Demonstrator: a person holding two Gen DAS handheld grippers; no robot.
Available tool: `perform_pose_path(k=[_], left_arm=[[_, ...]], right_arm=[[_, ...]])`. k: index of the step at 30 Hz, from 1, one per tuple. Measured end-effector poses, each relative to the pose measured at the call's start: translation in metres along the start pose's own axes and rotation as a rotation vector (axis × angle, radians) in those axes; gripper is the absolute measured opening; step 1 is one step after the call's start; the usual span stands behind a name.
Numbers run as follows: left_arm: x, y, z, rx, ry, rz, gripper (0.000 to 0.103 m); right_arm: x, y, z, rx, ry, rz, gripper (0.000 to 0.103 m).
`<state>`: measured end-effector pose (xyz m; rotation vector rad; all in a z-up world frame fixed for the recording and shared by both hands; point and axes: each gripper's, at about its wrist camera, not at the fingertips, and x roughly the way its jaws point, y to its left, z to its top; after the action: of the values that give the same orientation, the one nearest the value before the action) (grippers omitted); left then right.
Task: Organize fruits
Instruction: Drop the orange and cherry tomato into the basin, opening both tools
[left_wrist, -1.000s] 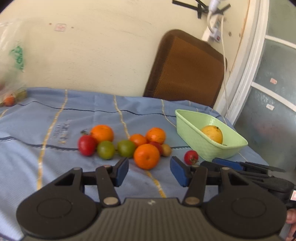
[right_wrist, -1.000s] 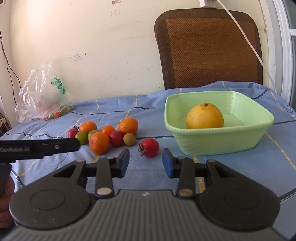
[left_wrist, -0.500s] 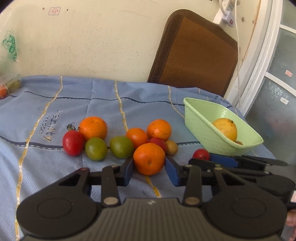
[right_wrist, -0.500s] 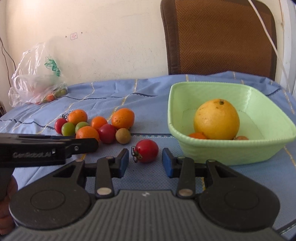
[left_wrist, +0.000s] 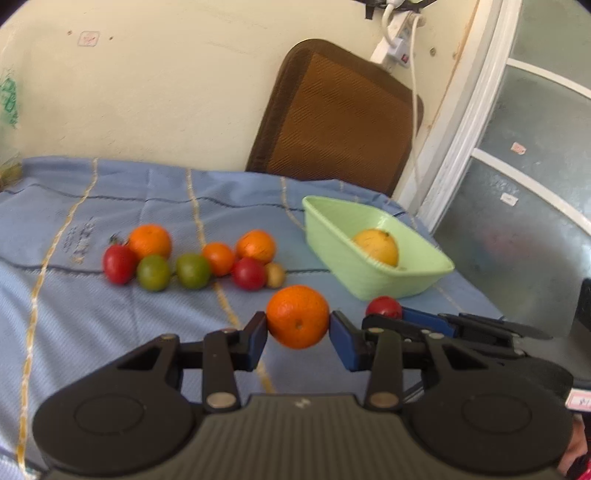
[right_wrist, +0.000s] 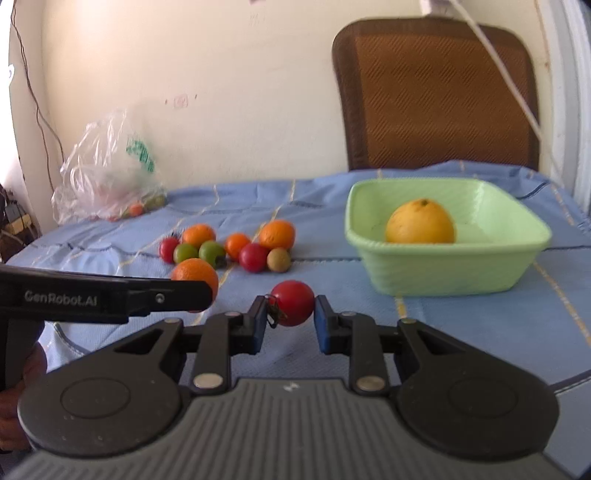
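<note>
Both hand-held grippers have just closed their jaws on fruit that lay loose on the cloth a second ago, and each piece now sits off the surface between blue pads. The left hand-held gripper (left_wrist: 298, 330) is clamped on an orange (left_wrist: 297, 316), pinched across its widest part, which probably keeps the round fruit from squirting out. The right hand-held gripper (right_wrist: 291, 317) is clamped on a red tomato (right_wrist: 293, 302), stem turned toward the left pad; the tomato is soft, so I judge a light squeeze is wanted. In the left wrist view, the right tool lies just to the right with its tomato at the tip, so the two hands work side by side.

Beyond them, the remaining fruit (left_wrist: 192, 258) forms a tight cluster toward the middle of the surface: oranges, red tomatoes, two green ones and a small brownish one, touching or nearly so. A green basket (right_wrist: 448, 275) stands nearer the right edge, already holding a large yellow fruit (right_wrist: 420, 221). It seems the collecting place, so both held pieces are likely bound there. A plastic bag (right_wrist: 105, 173) with more produce rests at the far left corner against the wall, and a brown chair back (right_wrist: 436, 92) rises behind the far edge.
</note>
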<state>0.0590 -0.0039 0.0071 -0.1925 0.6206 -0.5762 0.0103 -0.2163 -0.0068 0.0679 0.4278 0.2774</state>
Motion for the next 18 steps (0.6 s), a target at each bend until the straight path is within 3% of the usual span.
perform_pose_path(k=[6, 12, 18], left_arm=[[0.024, -0.04, 0.033, 0.059, -0.03, -0.052, 0.037], [0.074, -0.069, 0.054, 0.084, 0.004, -0.055, 0.038], [0.106, -0.081, 0.055, 0.094, 0.045, -0.038, 0.038]], right_arm=[[-0.018, -0.034, 0.019, 0.026, -0.163, -0.124, 0.03], [0.0, -0.073, 0.022, 0.073, -0.16, -0.204, 0.03], [0.013, -0.086, 0.018, 0.075, -0.154, -0.235, 0.032]])
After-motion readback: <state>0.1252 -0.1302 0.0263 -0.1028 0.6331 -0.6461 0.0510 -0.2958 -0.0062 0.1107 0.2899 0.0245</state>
